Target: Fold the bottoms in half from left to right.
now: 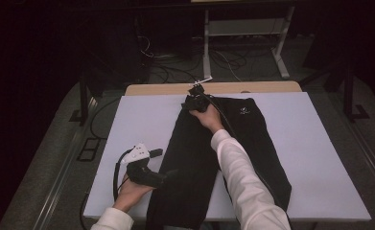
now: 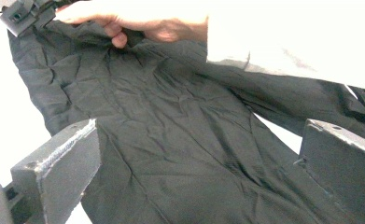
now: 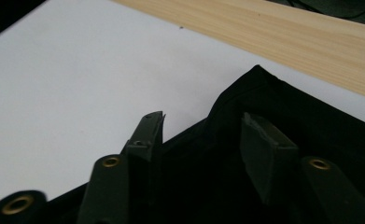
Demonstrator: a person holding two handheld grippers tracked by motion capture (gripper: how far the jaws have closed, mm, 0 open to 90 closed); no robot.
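Note:
A black garment (image 1: 199, 158) lies lengthwise down the white sheet (image 1: 310, 158), with a small white logo (image 1: 244, 111) near its far end. My right gripper (image 1: 194, 103) is down at the garment's far left corner. In the right gripper view its jaws (image 3: 203, 130) stand part-way apart, straddling the cloth's edge (image 3: 311, 116): the left jaw at the hem, the right one over the fabric, with a gap showing between them. My left gripper (image 1: 163, 176) rests at the near left edge, its jaws (image 2: 199, 154) wide apart over the creased cloth (image 2: 171, 140).
A wooden table edge (image 1: 166, 89) runs beyond the white sheet, also seen in the right gripper view (image 3: 287, 42). The right arm's white sleeve (image 2: 287, 42) crosses above the cloth. Cables and a table frame (image 1: 281, 43) stand on the floor behind.

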